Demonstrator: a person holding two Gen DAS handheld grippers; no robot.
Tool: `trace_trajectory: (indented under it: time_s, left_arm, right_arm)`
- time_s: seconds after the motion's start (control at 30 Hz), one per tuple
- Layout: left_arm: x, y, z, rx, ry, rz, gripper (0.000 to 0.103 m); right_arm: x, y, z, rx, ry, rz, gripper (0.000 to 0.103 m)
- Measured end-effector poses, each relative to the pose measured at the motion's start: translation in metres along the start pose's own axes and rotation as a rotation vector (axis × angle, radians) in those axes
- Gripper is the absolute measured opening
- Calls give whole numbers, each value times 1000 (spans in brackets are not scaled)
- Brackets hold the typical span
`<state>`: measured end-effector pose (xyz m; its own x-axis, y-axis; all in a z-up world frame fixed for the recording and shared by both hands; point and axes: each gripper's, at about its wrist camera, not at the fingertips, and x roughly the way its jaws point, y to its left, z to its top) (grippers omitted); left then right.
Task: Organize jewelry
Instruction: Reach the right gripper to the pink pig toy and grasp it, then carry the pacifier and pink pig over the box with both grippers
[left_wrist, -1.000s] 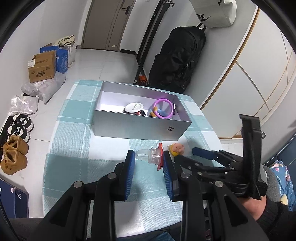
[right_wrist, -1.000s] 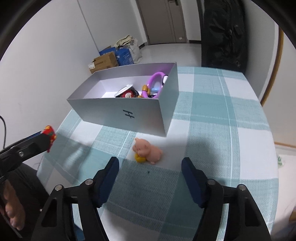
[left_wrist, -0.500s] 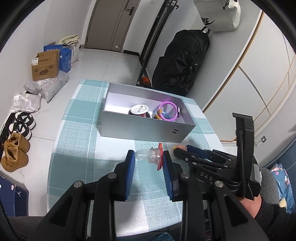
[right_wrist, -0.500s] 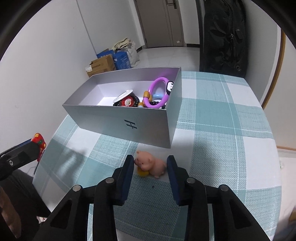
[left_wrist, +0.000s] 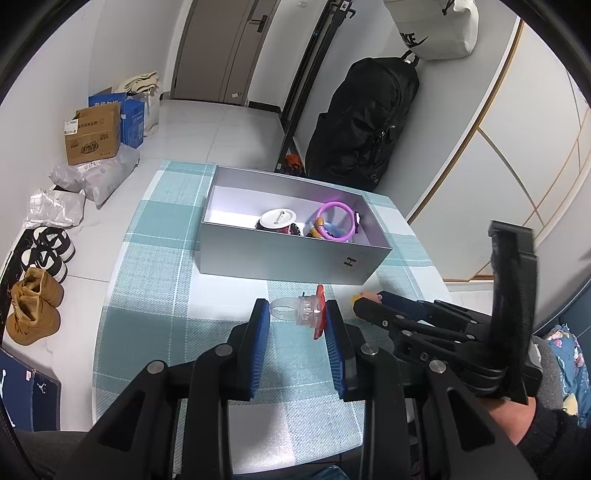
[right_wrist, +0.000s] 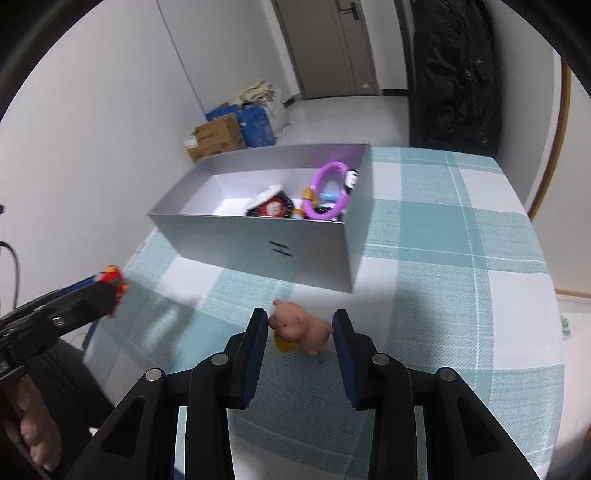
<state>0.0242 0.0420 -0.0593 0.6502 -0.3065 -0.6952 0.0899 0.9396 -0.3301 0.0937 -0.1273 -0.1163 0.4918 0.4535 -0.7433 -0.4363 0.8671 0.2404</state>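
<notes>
Fingers (right_wrist: 258, 332) of our right gripper (right_wrist: 300, 334), wide apart a second ago, have closed around the soft pink rubber pig figurine (right_wrist: 301, 326); pads touch snout and rump, so it looks ready to lift. Left gripper (left_wrist: 293, 325) unchanged, clamped on the clear ribbed pacifier with red shield (left_wrist: 304, 312). Just beyond both fingers on the checked woven surface (right_wrist: 461, 295): the matte grey cardboard box (right_wrist: 258, 240), holding a glossy purple ring (right_wrist: 328, 184).

Against the far wall leans a black bag (left_wrist: 364, 118), with a white sack (left_wrist: 432, 27) hanging above it. Left of the black bag, on the floor, stand a cardboard box (left_wrist: 92, 133) and a blue carton (left_wrist: 133, 114); nearer, brown boots (left_wrist: 33, 310).
</notes>
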Motion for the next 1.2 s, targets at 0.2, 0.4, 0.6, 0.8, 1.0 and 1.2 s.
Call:
trace_trajectory:
  time_s: [0.2,0.4,0.6,0.8,1.0,1.2]
  left_arm:
    - [2,-1,3,-7,-7,1,24]
    - [5,-3,6,-16,-13,3,24]
    - [6,-4,14,-25,-28,1,24]
    - [4,-18,25,31,-62,-23,24]
    - [12,-19,37,37,-65,-20,24]
    - [27,-19,48,39,-50,-7,24]
  right_arm:
    - [-20,9,5,-28,-59,48,35]
    - [-32,8,11,-17,-98,89,35]
    - [-38,6,20,-14,-125,119,35]
    - [-45,17,30,-95,-163,109,35]
    - [-43,21,41,-134,-176,107,35]
    - [-33,16,54,-132,-175,117,35]
